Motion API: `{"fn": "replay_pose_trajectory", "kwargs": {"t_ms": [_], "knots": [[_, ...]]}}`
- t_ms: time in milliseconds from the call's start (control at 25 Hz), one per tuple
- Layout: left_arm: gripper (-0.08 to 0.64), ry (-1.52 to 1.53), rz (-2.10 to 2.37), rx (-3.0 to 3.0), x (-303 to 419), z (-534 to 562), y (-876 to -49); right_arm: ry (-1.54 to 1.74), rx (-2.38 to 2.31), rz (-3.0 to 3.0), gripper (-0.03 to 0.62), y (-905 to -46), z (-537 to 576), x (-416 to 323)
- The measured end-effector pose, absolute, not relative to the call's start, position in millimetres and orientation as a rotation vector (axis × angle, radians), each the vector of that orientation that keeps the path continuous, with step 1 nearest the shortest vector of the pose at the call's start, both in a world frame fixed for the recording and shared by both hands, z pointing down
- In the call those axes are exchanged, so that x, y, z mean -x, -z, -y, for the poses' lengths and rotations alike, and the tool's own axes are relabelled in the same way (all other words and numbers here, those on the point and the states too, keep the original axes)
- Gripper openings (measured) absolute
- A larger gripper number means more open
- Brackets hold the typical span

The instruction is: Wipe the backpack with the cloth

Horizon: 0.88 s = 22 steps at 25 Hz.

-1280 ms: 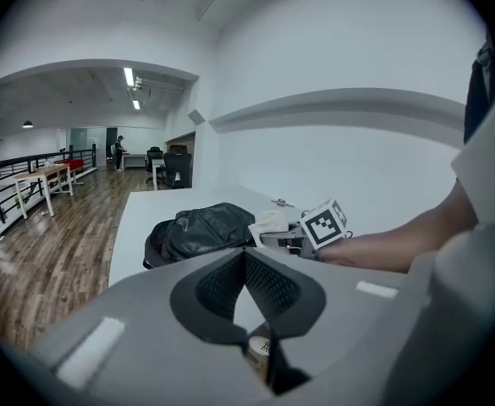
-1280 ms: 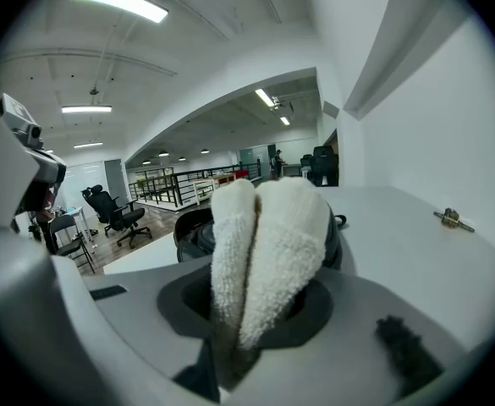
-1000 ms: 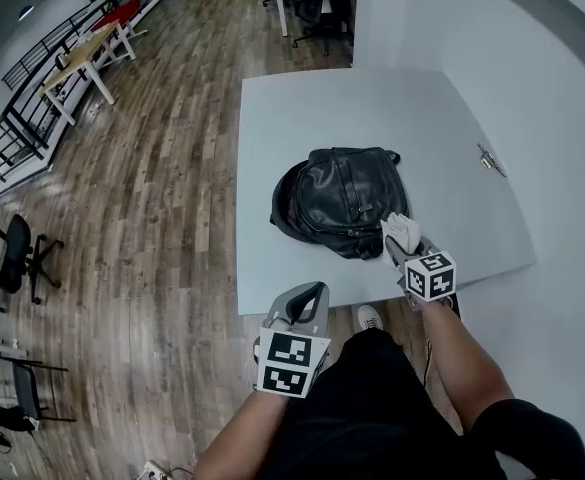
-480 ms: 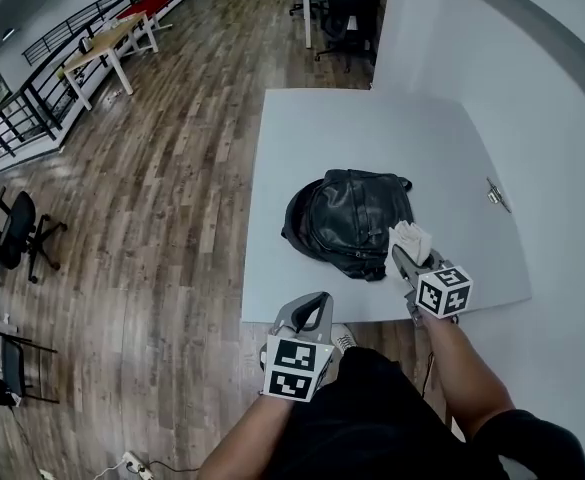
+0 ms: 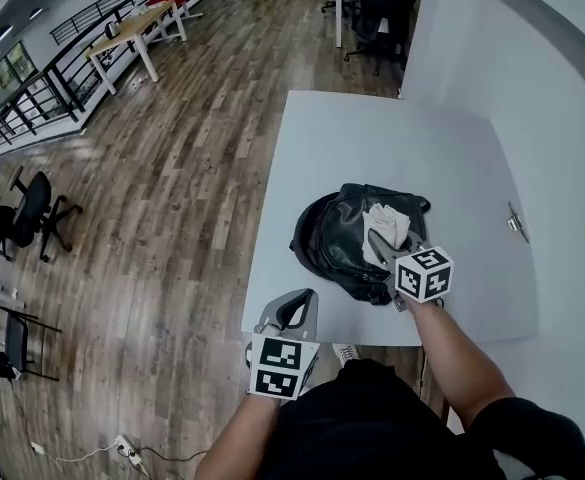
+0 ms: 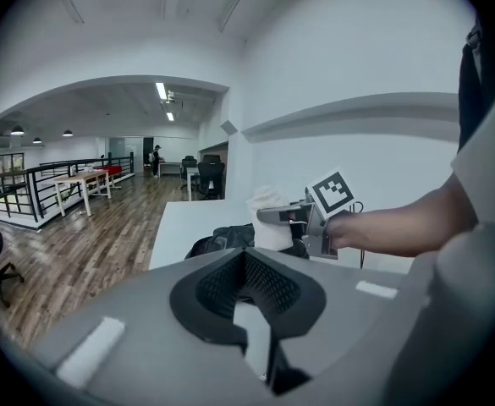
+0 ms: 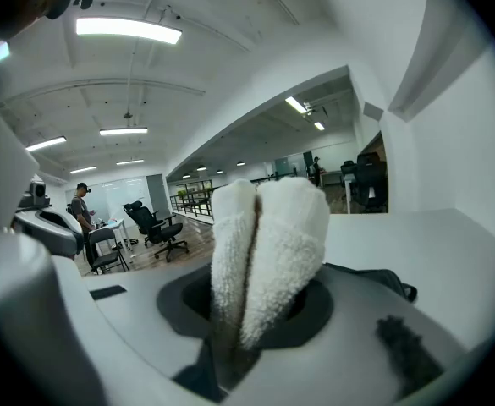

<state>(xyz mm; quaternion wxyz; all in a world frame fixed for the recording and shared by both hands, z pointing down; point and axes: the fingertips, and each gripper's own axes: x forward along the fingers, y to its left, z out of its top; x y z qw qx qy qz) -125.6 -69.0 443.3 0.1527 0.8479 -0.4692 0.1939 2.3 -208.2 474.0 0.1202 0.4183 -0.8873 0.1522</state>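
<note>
backpack: black leather backpack (image 5: 344,236) lying flat on the white table (image 5: 422,148), toward the near edge
cloth: white terry cloth (image 5: 386,224), folded up, sitting on top of the backpack's right side
right gripper (image 5: 377,242): jaws pinching the cloth, fluffy folds poking out past the tips; marker cube covering a bit of the bag's near corner in the head view
left gripper (image 5: 294,311): jaws pressed together with nothing in them, down by the table's near-left corner, apart from the bag
in the way: cloth hogging the middle of the right gripper view, so just a dark sliver of bag to its right; left gripper's own body hiding the bag's lower part in the left gripper view
also on the table: small metal thing (image 5: 517,224) near the right edge, too tiny to tell what
around: wood floor (image 5: 172,188), black office chairs (image 5: 27,208) far left, light desk (image 5: 132,33) next to a black railing (image 5: 42,98), white wall (image 5: 562,108) on the right
</note>
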Motion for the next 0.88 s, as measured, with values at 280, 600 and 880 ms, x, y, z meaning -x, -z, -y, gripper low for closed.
{"fn": "replay_pose_trajectory", "kwargs": {"t_ms": [280,600,880], "knots": [[0.008,-0.607,1.450,-2.291,140.1,87.0,-470.5,-0.507,-1.114,2.655,0.084,-490.8,276.6,56.7],[0.008,-0.669,1.487,-2.188,143.0,89.1,-503.5,-0.582,-1.070,2.663,0.084,-520.0,327.4,89.2],[0.008,-0.688,1.482,-2.146,145.0,93.1,-519.1,-0.563,-1.061,2.651,0.084,-534.6,347.6,91.6]]}}
